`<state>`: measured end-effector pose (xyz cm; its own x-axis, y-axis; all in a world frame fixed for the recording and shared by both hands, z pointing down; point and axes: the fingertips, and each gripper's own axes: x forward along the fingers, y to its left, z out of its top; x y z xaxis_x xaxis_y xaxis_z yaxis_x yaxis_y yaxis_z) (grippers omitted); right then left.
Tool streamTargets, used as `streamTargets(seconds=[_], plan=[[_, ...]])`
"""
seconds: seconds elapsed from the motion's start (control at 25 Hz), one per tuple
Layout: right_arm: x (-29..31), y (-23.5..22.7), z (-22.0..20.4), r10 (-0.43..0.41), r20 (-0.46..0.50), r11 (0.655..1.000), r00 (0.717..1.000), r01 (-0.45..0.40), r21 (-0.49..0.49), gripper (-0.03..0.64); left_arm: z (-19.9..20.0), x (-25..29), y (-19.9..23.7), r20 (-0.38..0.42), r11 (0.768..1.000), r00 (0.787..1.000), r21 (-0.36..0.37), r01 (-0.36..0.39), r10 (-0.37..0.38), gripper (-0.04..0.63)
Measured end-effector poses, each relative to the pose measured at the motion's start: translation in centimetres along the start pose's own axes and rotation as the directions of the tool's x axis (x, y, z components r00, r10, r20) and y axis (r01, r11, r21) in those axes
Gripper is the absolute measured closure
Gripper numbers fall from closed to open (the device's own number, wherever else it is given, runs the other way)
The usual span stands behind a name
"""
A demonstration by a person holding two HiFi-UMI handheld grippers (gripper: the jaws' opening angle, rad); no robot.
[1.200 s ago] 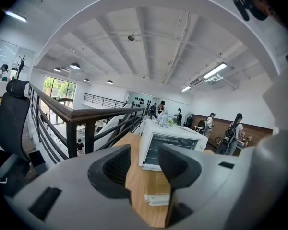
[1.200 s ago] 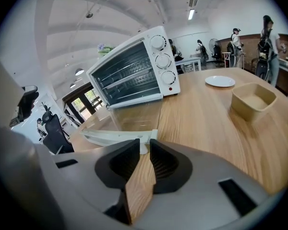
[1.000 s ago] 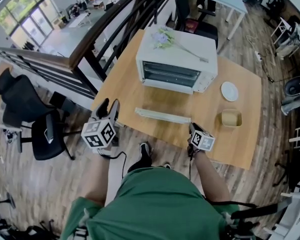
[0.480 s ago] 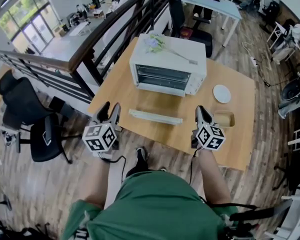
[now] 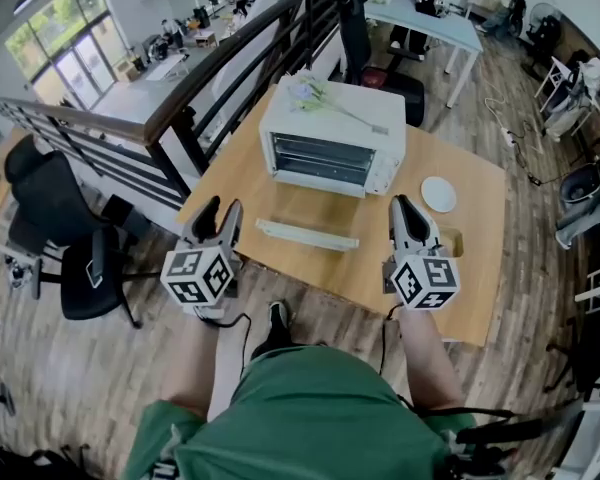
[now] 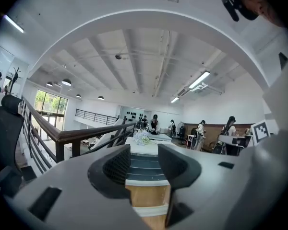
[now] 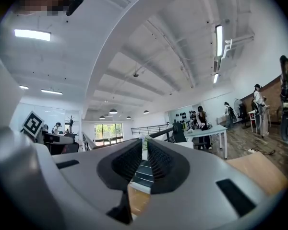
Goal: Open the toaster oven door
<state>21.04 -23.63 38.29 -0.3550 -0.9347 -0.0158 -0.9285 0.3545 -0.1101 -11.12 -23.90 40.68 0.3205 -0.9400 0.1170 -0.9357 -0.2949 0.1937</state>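
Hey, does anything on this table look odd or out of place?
Yes: a bunch of flowers lies across the top of the toaster oven, an odd spot on something that heats up. The oven door is folded down fully open; nothing looks spilled or broken.

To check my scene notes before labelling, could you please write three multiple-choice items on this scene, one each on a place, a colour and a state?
1. Where does the bunch of flowers lie?
A on a chair
B on top of the toaster oven
C on the floor

2. What colour is the plate?
A white
B red
C black

3. How does the toaster oven door stand?
A shut
B folded down, open
C half open, tilted

Answers:
1 B, the flowers rest on the oven's top.
2 A, it shows white against the wooden table.
3 B, the door lies flat in front of the oven and the racks inside show.
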Motion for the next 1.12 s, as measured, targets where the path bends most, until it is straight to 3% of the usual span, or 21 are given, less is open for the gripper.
streamTargets(seconds=[0.36, 1.12], plan=[[-1.7, 1.9, 3.4, 0.035, 0.07, 0.997, 0.997, -0.03, -0.074, 0.563, 1.7, -1.4, -2.5, 0.043, 0.998, 0.999, 0.055, 0.026, -0.028, 0.402], [-1.0, 2.4, 5.4, 0.072, 0.131, 0.993, 0.989, -0.058, -0.106, 0.563, 2.0, -2.2, -2.4, 0.058, 0.998, 0.998, 0.056, -0.015, 0.011, 0.402]])
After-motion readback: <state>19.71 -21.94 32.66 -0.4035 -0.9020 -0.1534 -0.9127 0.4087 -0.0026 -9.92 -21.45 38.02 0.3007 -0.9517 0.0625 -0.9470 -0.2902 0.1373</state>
